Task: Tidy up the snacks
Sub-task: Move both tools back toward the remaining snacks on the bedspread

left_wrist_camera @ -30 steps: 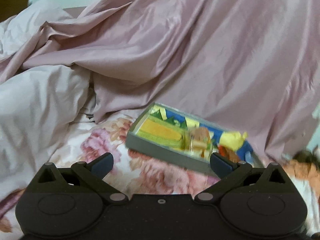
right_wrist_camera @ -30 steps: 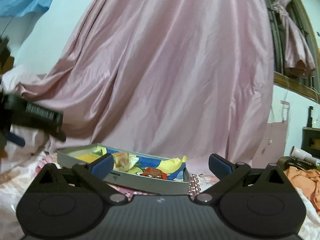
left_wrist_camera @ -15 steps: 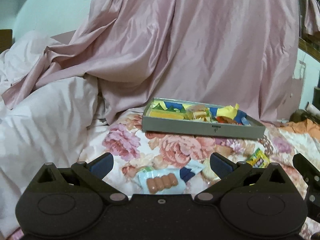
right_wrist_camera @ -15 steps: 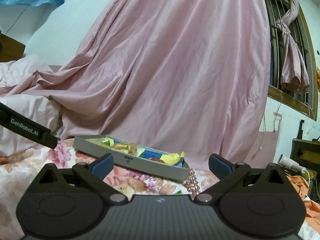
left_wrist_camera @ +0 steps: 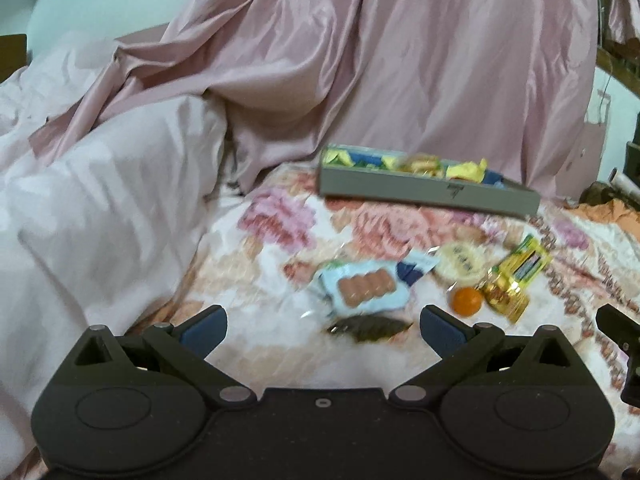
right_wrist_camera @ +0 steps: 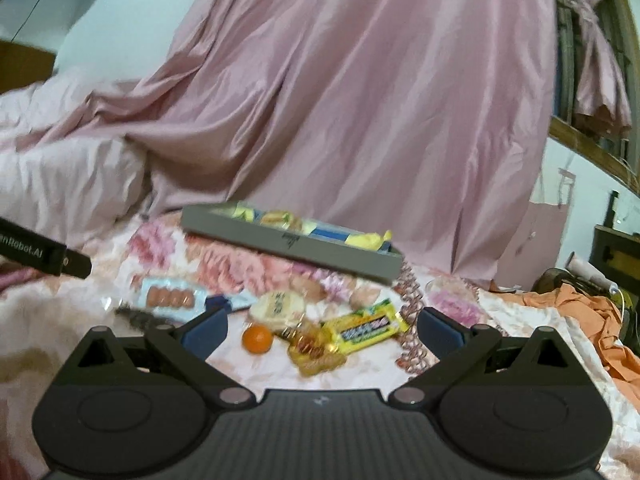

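Note:
A grey box (left_wrist_camera: 424,192) (right_wrist_camera: 288,240) holding several snacks lies at the back of the floral bedsheet. In front of it lie loose snacks: a pale blue sausage pack (left_wrist_camera: 362,288) (right_wrist_camera: 170,298), a round cream-coloured cake (left_wrist_camera: 460,264) (right_wrist_camera: 278,306), a small orange (left_wrist_camera: 466,301) (right_wrist_camera: 257,339), a yellow bar (left_wrist_camera: 520,270) (right_wrist_camera: 362,328), a gold wrapped sweet (right_wrist_camera: 316,354) and a dark packet (left_wrist_camera: 368,327). My left gripper (left_wrist_camera: 322,326) is open above the sausage pack and dark packet. My right gripper (right_wrist_camera: 322,328) is open over the orange and yellow bar.
A pink satin curtain (left_wrist_camera: 400,60) hangs behind the box. A white duvet (left_wrist_camera: 88,200) is bunched at the left. Orange cloth (right_wrist_camera: 580,312) lies at the right by cluttered furniture. The other gripper's black edge (right_wrist_camera: 40,254) shows at the left of the right wrist view.
Both grippers have pulled back from the box and tilted down. The loose snacks on the sheet have come into view. Both stay open.

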